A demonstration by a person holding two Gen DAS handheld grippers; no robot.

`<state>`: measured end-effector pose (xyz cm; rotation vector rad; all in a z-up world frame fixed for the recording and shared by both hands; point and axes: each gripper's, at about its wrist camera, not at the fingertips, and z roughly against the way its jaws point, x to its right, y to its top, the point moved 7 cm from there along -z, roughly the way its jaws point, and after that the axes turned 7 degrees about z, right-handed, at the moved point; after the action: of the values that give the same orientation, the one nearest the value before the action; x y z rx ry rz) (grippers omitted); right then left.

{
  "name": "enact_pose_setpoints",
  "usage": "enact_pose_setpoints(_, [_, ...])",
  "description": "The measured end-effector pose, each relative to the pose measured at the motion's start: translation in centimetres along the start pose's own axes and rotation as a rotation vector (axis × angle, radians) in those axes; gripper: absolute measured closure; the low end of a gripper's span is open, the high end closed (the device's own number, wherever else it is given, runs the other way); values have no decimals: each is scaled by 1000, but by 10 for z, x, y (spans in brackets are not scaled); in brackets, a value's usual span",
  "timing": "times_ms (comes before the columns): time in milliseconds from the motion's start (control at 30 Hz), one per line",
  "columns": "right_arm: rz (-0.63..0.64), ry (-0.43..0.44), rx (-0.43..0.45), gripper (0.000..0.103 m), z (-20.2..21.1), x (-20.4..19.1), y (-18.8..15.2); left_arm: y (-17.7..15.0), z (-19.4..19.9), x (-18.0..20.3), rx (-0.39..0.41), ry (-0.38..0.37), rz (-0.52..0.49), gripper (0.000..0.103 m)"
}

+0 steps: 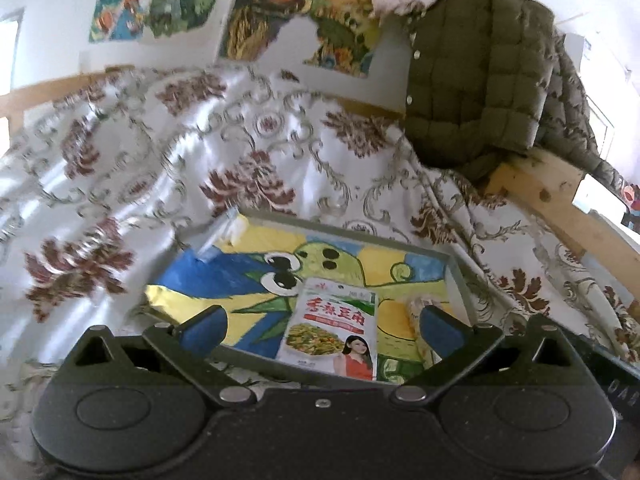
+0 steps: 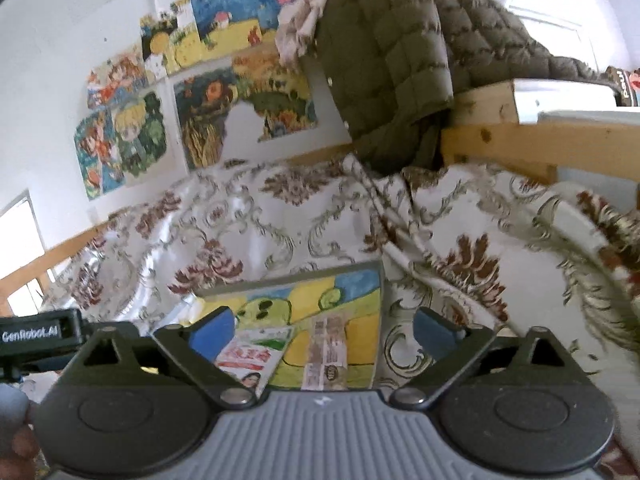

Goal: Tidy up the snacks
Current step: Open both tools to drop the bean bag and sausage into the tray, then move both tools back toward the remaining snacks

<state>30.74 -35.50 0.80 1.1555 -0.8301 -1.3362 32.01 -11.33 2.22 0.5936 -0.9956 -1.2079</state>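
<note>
my left jaws (image 1: 322,326) stand spread wide, released, with nothing between the blue pads (image 1: 202,330). ahead of them and a little below lies a shallow grey-rimmed tray (image 1: 348,232) with a cartoon picture on its floor, set on a bed cover (image 1: 160,152) of white cloth with dark red flowers. inside the tray, between my two left pads, a flat snack packet (image 1: 334,328) lies face up, white and green with red lettering and a photo of a dish. just beside my right-hand pad on that side, a second snack (image 1: 416,312) lies along the tray's right wall, mostly hidden by the pad. neither snack touches my jaws.

my right jaws (image 2: 322,332) are also spread wide and released, gripping nothing. ahead of the left pad (image 2: 212,330) the same snack packet (image 2: 252,354) shows, partly covered by the jaw arm. closer to the middle of the gap a long narrow snack bar (image 2: 326,354) in a beige and pink wrapper lies lengthwise in the tray (image 2: 280,280), near its right wall. my right pad sits out past that wall, over the bed cover (image 2: 280,216).

far ahead, beyond both jaws, colourful paintings (image 2: 192,92) hang on a white wall, and an olive quilted jacket (image 2: 384,52) hangs over a wooden frame (image 2: 500,140) to the right. at the left edge of the right view the other gripper's black body (image 2: 40,332) shows.
</note>
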Motion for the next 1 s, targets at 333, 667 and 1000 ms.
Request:
enact_pose_setpoints(333, [-26,12,54,0,75,-12,-9,-26,84,-14,81,21,-4,1])
enact_pose_setpoints(667, [-24,-24,19,0,132,-19,-33,-58,143,-42,92,33,-67,1])
enact_pose_setpoints(1000, [38,-23,-47,0,163,-50,-60,-92,167,-79,-30,43,-140,1])
